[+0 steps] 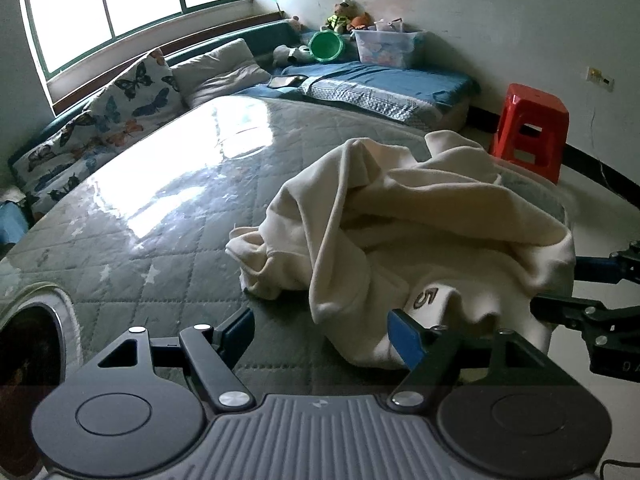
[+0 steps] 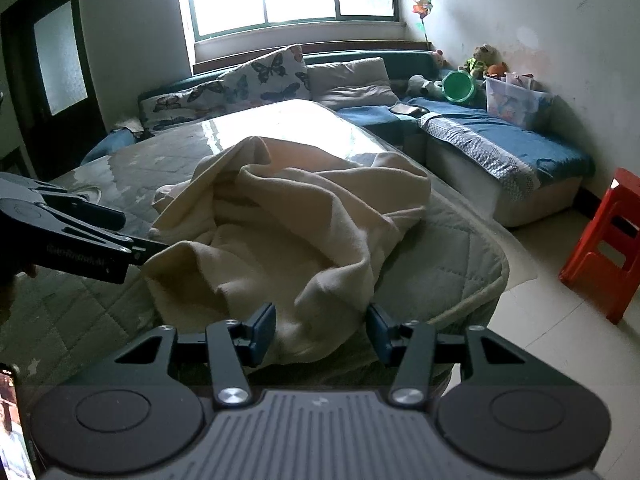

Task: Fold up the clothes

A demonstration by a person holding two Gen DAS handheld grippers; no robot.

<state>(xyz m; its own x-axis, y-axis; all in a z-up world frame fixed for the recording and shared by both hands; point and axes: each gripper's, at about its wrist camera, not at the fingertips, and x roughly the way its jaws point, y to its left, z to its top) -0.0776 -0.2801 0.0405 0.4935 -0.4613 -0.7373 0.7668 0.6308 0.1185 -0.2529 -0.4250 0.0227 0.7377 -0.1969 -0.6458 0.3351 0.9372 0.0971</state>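
A cream sweatshirt (image 1: 420, 232) lies crumpled on the grey quilted mattress (image 1: 160, 200), a printed "5" (image 1: 426, 296) showing near its front hem. My left gripper (image 1: 320, 336) is open wide at the garment's near-left edge, and its right pad (image 1: 406, 338) is against the cloth. In the right wrist view the sweatshirt (image 2: 288, 220) spreads ahead. My right gripper (image 2: 320, 334) is open with the hem lying loose between its jaws. The left gripper's fingers (image 2: 154, 246) reach the cloth from the left. The right gripper's fingers (image 1: 560, 306) show at the garment's right side.
The mattress edge (image 2: 492, 280) drops to a tiled floor on the right. A red plastic stool (image 2: 608, 240) stands there. Behind are a blue sofa (image 2: 500, 136), butterfly pillows (image 1: 120, 108), a green bucket (image 1: 326, 46) and a clear storage box (image 1: 390, 46). A phone (image 2: 12, 420) lies at the near left.
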